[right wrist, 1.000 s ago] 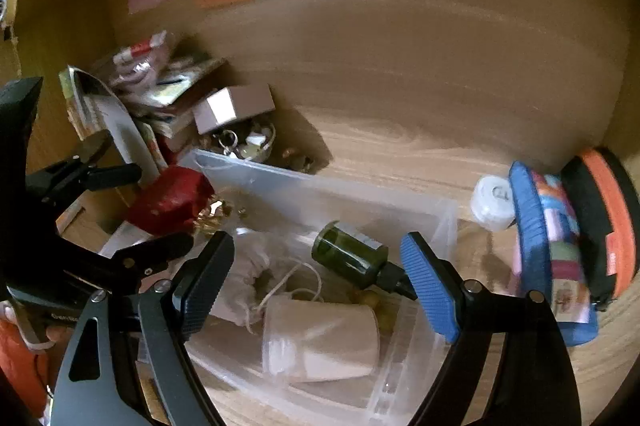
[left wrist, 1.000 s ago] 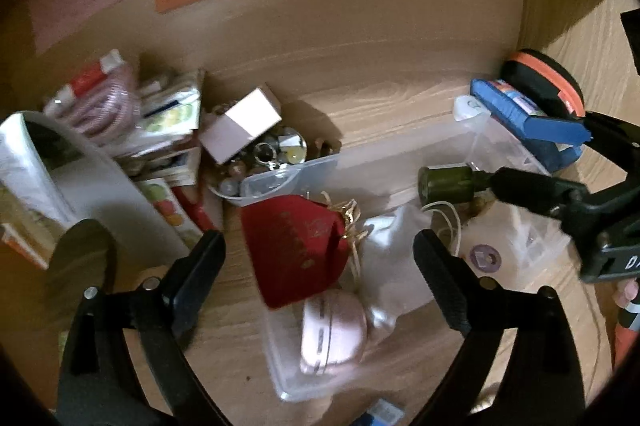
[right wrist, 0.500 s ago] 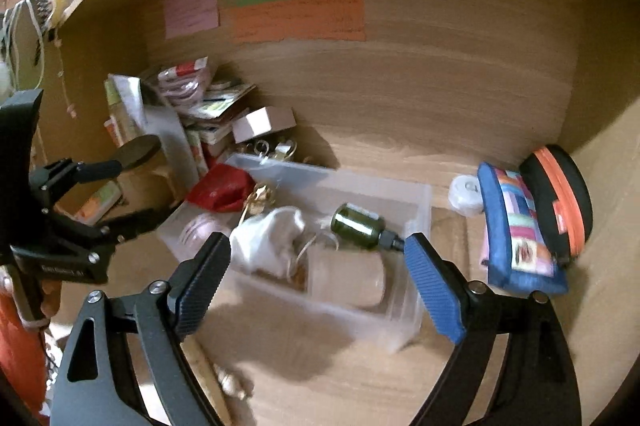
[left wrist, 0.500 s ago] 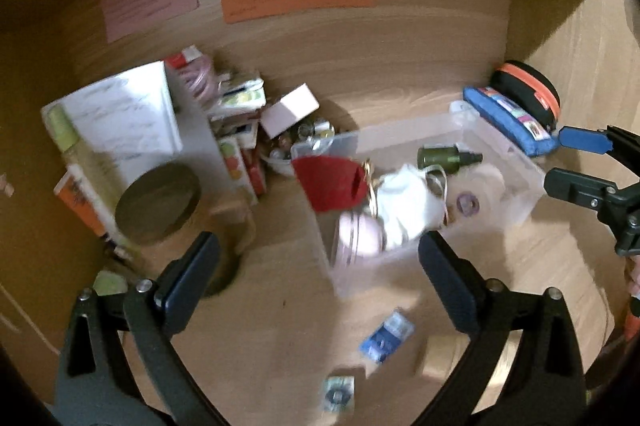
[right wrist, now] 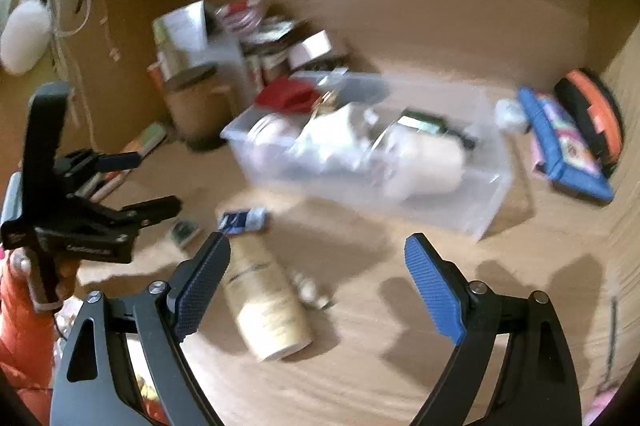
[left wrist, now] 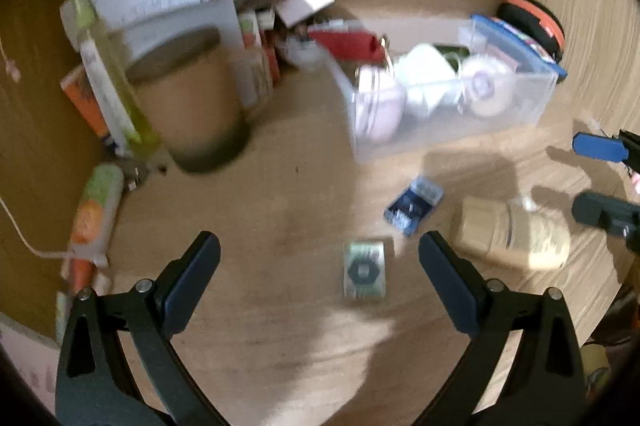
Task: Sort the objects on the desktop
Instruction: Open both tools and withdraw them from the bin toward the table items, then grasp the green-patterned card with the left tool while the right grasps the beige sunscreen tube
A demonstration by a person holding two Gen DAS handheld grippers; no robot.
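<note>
At lower centre of the right wrist view, a cream bottle (right wrist: pixel 266 300) is seen lying flat, long axis running up-left, beside the right gripper (right wrist: pixel 316 284), jaws spread. Left gripper (left wrist: pixel 318 276) jaws are spread over a small packet (left wrist: pixel 364 272); a clear bin (right wrist: pixel 460 201) is set beyond.

packet (left wrist: pixel 364 272) before bin (left wrist: pixel 532 101)

Clear bin (left wrist: pixel 520 113) packed full; beige bottle (right wrist: pixel 268 306), blue packet (left wrist: pixel 414 203) lying on desk.

light: dim, warm | blur: heavy motion smear both views | shadows: soft blobs on desk (left wrist: pixel 304 326) 6 o'clock | edges: fisheye bend, black vignette
</note>
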